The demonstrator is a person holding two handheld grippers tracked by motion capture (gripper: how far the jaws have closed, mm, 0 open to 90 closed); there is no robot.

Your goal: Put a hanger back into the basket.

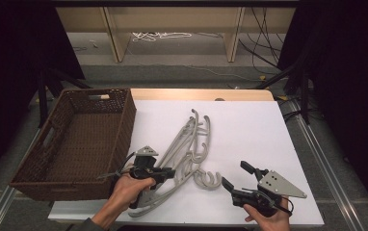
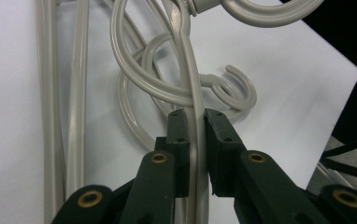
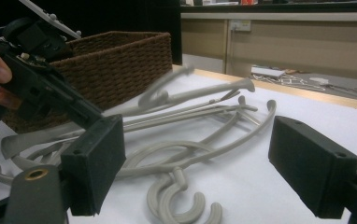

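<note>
White table (image 1: 249, 125): a stiff, light, slippery hanger (image 2: 196, 140) is pinched by the left gripper (image 2: 194, 119) on its thin arm; the right gripper (image 1: 235, 175), near right, is held wide apart.

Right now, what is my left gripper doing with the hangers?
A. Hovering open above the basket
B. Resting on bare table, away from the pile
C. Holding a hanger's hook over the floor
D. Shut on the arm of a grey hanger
D: in the left gripper view, the left gripper has both pads pressed on a grey hanger arm running between them.
</note>
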